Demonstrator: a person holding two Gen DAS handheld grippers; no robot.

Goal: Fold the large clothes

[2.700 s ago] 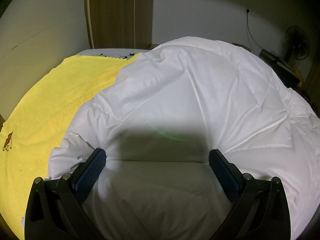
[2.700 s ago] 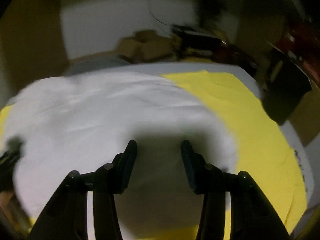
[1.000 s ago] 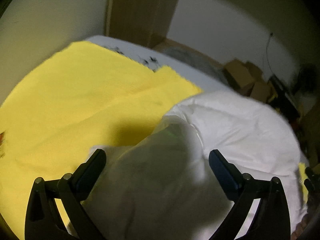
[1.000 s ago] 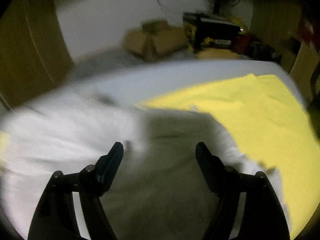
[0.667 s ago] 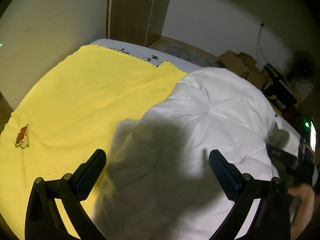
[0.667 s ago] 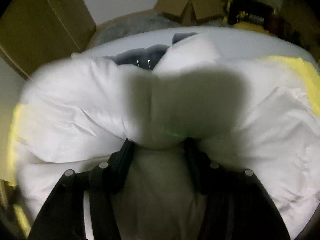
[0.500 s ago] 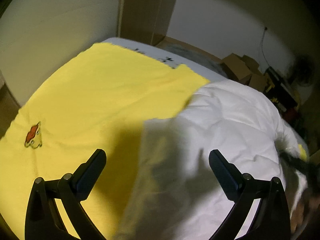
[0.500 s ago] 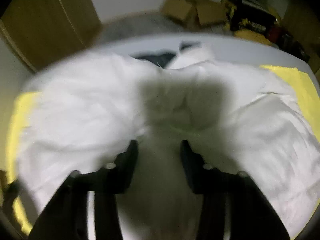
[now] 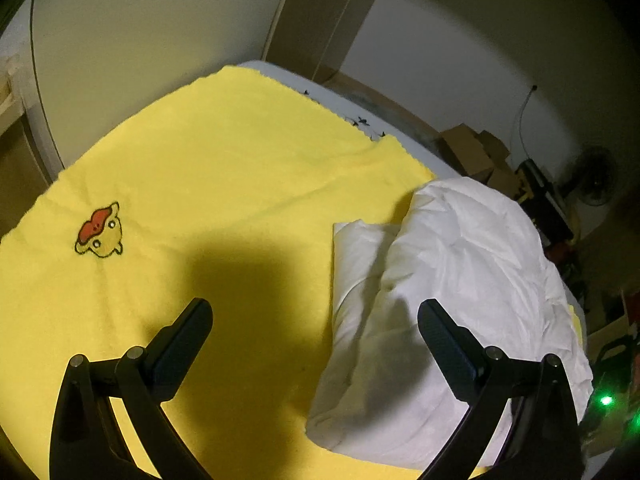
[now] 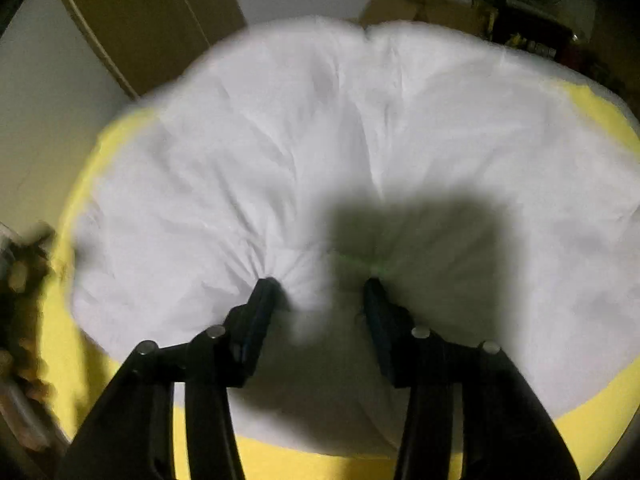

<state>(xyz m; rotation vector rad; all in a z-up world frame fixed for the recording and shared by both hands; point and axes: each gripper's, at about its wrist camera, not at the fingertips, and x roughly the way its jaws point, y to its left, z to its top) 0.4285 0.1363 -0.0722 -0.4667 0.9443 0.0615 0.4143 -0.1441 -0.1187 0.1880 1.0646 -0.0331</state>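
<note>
Fingers of the right gripper (image 10: 320,292) are digging into a thick bunch of the white padded garment (image 10: 360,152), their jaws easing apart a little while the fabric is puckering around both tips. The garment is lying in a puffy heap on the yellow blanket (image 9: 208,184), toward that blanket's right side in the left wrist view. It is looking soft, bulky and probably light — slippery shell, springy fill — so a deep bite at a folded edge should be serving best. Both grippers are pointing steeply down; the left gripper (image 9: 314,316) is hanging spread wide and empty over the blanket, just beside the garment's edge.
</note>
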